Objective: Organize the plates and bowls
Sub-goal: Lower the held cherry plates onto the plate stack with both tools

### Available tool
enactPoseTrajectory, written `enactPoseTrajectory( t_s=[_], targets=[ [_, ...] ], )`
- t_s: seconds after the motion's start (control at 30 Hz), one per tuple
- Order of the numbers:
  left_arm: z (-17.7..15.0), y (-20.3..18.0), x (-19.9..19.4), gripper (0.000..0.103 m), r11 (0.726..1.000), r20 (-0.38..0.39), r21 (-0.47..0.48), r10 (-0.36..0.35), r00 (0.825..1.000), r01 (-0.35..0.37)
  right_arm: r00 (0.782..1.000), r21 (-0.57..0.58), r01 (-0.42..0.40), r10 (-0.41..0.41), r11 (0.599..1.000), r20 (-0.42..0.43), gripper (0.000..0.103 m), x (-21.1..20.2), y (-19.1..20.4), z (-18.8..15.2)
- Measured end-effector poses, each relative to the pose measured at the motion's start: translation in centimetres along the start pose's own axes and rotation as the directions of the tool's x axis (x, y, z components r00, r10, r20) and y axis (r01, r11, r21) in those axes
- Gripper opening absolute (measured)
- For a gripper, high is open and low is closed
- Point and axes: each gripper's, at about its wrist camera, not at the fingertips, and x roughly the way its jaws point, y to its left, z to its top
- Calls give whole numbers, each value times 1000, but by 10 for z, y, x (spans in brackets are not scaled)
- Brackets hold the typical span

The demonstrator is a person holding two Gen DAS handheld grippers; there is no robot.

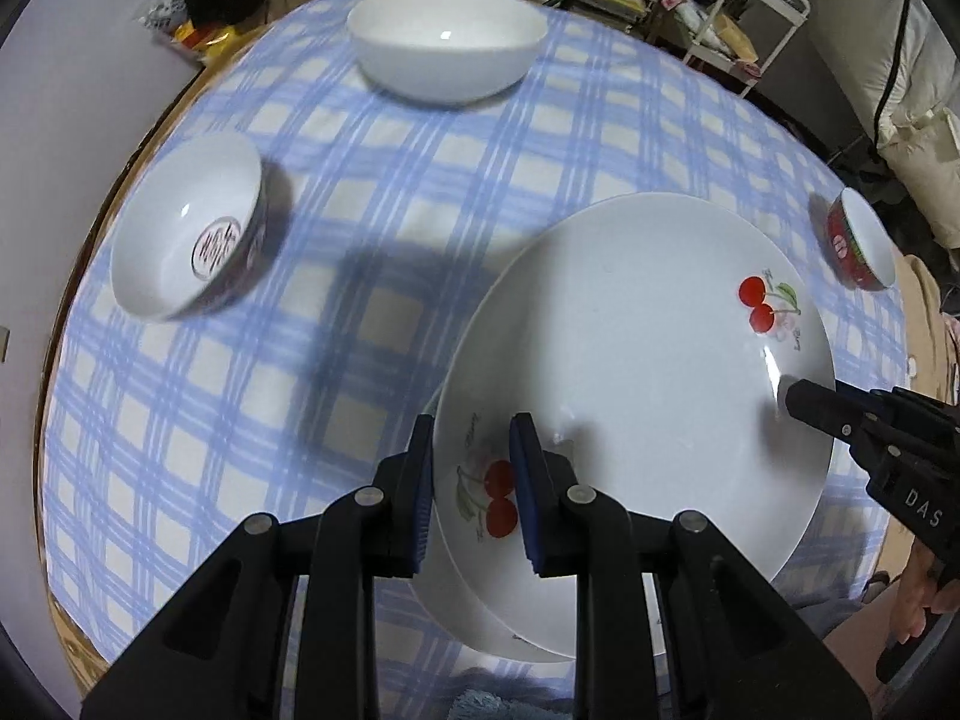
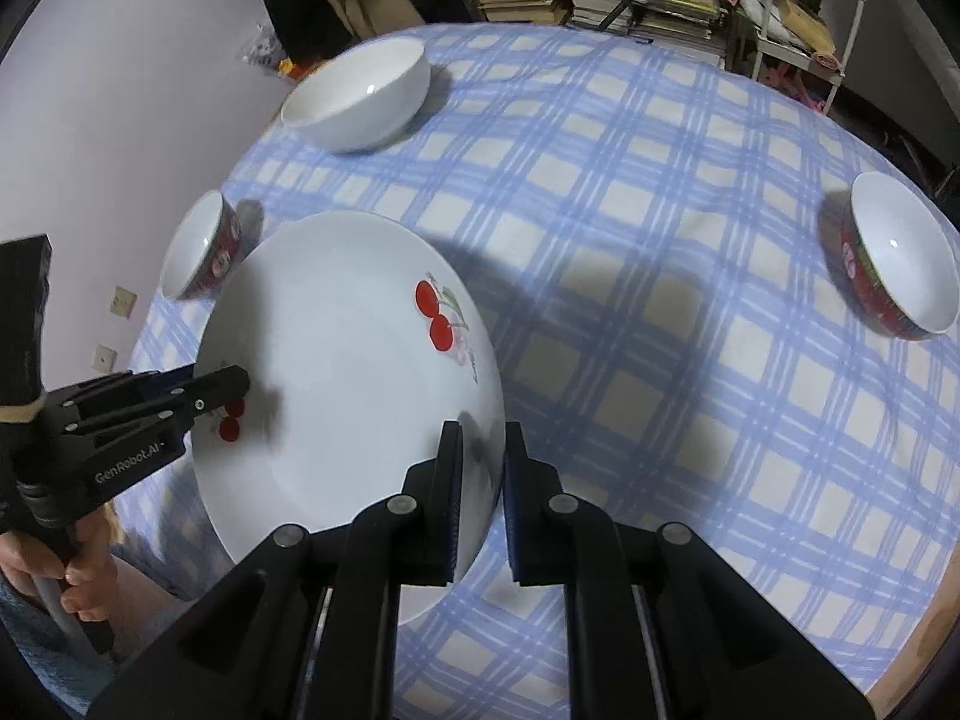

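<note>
- Your left gripper (image 1: 471, 480) is clamped on the near-left rim of the top plate (image 1: 630, 372), blue pads on either side of the edge; your right gripper (image 2: 483, 480) pinches the opposite rim of the same plate, jaws nearly closed on the thin edge.
- That plate is smooth, glossy white china, round and shallow, printed with red cherries at two spots on its rim. A second plate (image 1: 456, 612) of the same kind shows just beneath it in the left view; whether the two touch you cannot tell.
- The table is round, covered in a soft blue-and-white checked cloth (image 1: 252, 420).
- A plain white bowl (image 1: 447, 51) sits at the far edge. A red-sided bowl (image 1: 192, 234) with a dark emblem inside lies left; another red bowl (image 2: 900, 258) sits far right, close to the table's edge.
- The middle of the cloth between the plates and the white bowl is open.
- You can read "DAS" on the right gripper's body, and "GenRobot.AI" on the left one.
</note>
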Motion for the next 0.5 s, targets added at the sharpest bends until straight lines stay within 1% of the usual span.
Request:
enactPoseTrajectory(
  t_s=[0.07,0.17,0.27,0.37,0.5],
  targets=[
    [-3,2,6,24,1000,-5,-5,7,1000,-7,1000,13,-4,4,1000,-11,14,6,-1,-3],
    [-9,7,16,24,1000,-16,-26,-7,1000,6,1000,34,9,-9,999,-13,14,15,0,-9],
    [-11,4,24,25,1000,-34,-19,-19,999,19,998,9,62,-62,998,2,14,18,2,-11],
    [-13,-1,26,25,1000,-27,0,-3,1000,3,998,22,65,-65,998,24,14,18,-2,-13],
    [-14,0,26,25,1000,-24,0,-5,1000,5,995,2,84,-84,996,45,14,18,1,-19]
  ],
)
